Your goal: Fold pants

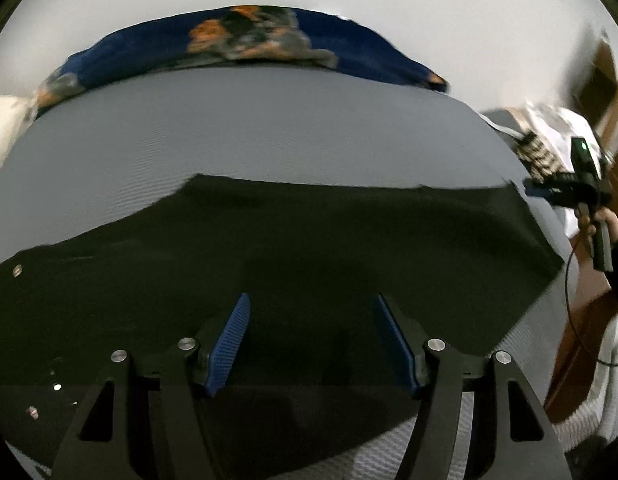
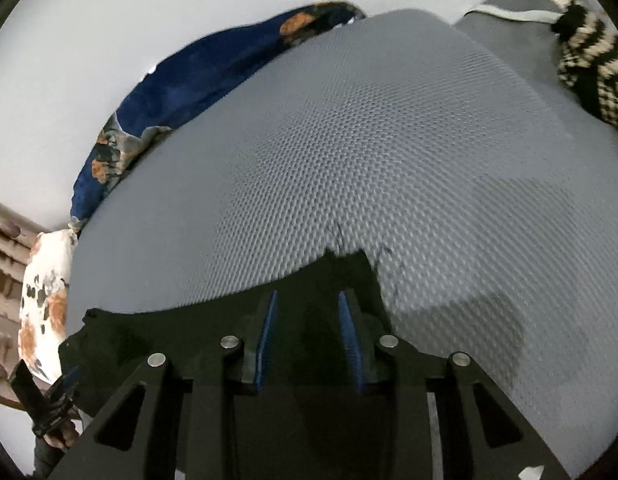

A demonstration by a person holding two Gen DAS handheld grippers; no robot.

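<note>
My black pants lie flat across the grey mattress; my left gripper gapes wide, empty; my right gripper stands half-open over a pants corner.

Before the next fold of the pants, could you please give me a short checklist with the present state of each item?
1. Pants lie flat on the grey mat: ok.
2. Left hand-held gripper open over the cloth: ok.
3. Right hand-held gripper at the pants' corner: ok.
4. Right jaws hold cloth: cannot tell.
5. Mat beyond the pants free for the fold: ok.
</note>
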